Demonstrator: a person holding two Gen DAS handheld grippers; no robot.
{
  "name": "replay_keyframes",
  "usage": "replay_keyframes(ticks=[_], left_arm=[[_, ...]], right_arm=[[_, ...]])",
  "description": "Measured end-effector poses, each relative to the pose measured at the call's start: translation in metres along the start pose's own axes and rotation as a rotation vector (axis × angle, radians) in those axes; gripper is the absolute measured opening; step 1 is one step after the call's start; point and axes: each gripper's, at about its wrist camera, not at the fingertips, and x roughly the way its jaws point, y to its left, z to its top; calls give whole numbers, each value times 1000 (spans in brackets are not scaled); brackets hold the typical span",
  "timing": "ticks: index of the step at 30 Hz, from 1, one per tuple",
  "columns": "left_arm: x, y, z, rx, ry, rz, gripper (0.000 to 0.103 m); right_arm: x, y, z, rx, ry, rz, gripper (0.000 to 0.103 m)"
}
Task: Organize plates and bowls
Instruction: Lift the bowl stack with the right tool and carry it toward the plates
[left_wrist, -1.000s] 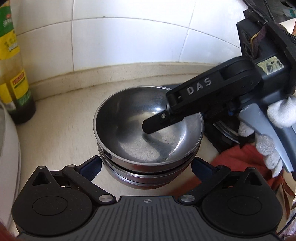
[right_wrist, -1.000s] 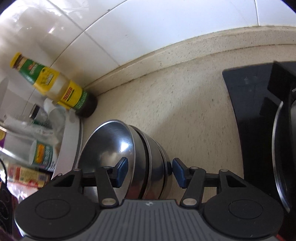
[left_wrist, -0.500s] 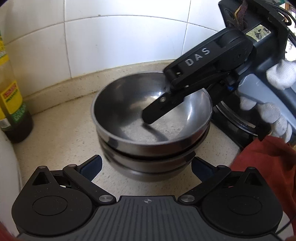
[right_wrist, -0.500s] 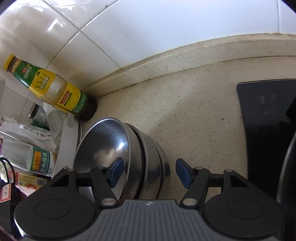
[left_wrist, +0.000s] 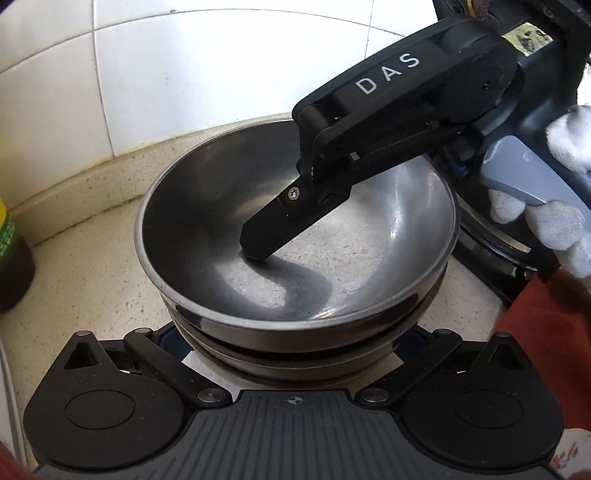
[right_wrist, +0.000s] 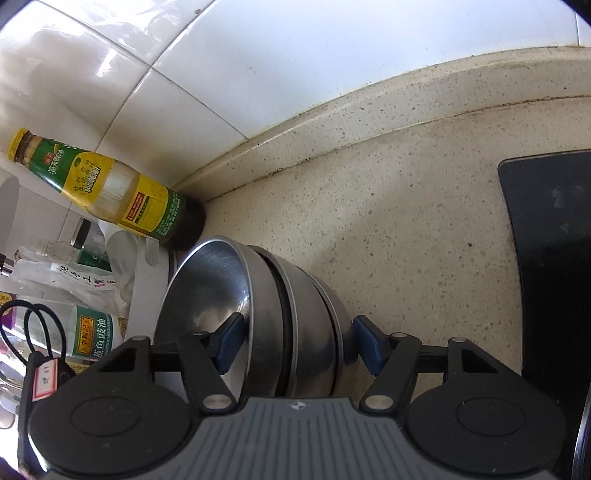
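Observation:
A stack of steel bowls (left_wrist: 295, 266) sits in front of the left camera, over the beige counter (left_wrist: 85, 273). My right gripper (right_wrist: 295, 343) straddles the stack's rim (right_wrist: 258, 314): one blue finger pad (right_wrist: 229, 339) is inside the top bowl and the other (right_wrist: 369, 345) is outside the bottom one. The jaws look closed on the stack. In the left wrist view its black finger (left_wrist: 280, 229) reaches into the top bowl. My left gripper (left_wrist: 291, 350) is open, its fingertips hidden under the stack's sides.
A yellow-labelled sauce bottle (right_wrist: 110, 195) stands by the tiled wall. More bottles and packets (right_wrist: 74, 314) crowd the left. A black stove top (right_wrist: 554, 258) lies to the right. A red cloth (left_wrist: 546, 332) is at the right.
The bowl stack has come closer to the left camera and now sits between the left gripper's fingers. The right gripper stays clamped on the stack's rim.

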Motion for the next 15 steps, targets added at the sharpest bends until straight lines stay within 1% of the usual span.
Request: replay_keyframes(ticks=[4,7,11,15], left_arm=[[-1,-4,3,-8,5,9,103],[9,-1,8,-21,10,21,103],[17,-5,15,-45,16,58,103],[22,-8,25,-84,38,85,103]], right_arm=[[0,-1,1,-2,-14,0,61],[0,-3,4,-9,-8,5,62],[2,-4,9,-28,-9,14,62],[2,-3,17,-48,-13,24,62]])
